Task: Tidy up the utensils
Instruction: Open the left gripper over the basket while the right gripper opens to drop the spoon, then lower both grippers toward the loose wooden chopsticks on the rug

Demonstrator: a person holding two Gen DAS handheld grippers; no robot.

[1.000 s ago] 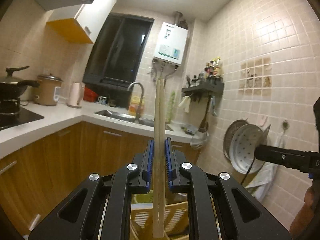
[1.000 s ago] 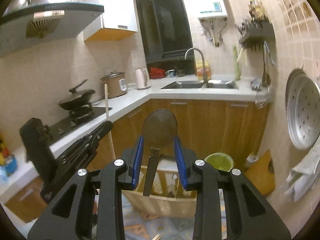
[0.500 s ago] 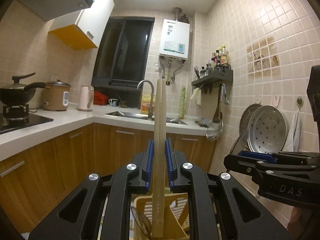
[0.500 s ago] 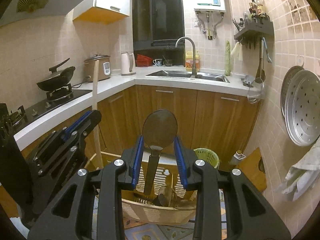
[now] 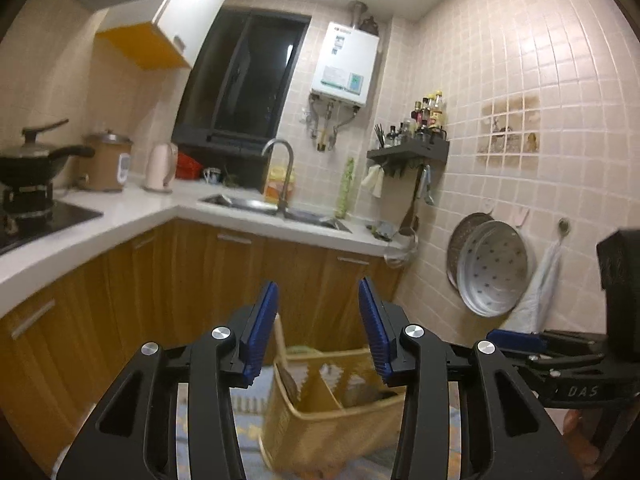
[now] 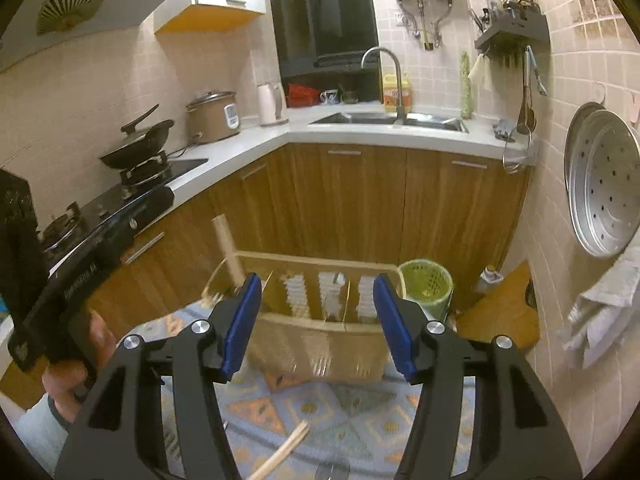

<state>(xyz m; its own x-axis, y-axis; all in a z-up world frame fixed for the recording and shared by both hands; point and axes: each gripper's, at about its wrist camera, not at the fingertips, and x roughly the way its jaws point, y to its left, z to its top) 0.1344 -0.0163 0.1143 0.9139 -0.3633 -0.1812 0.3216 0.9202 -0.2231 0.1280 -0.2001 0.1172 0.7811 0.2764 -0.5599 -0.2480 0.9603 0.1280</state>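
A yellow compartmented utensil basket [image 5: 328, 412] stands on the patterned floor mat; it also shows in the right wrist view [image 6: 320, 332]. A wooden stick [image 6: 229, 251] stands in its left compartment and shows in the left wrist view [image 5: 280, 340] too. My left gripper [image 5: 318, 320] is open and empty above the basket. My right gripper [image 6: 318, 320] is open and empty above it as well. A wooden utensil [image 6: 284, 452] lies on the mat in front. The spoon is not clearly visible.
Wooden cabinets [image 6: 360, 200] under a white counter [image 5: 120, 216] run behind the basket. A green waste bin [image 6: 426, 284] stands at its right. Steamer trays [image 6: 604, 184] and a towel [image 6: 600, 320] hang on the right wall. A wok [image 6: 140, 148] sits on the stove.
Both grippers have opened. The left one has let go of the wooden sticks and the right one of the spoon; the stick now stands in the basket.
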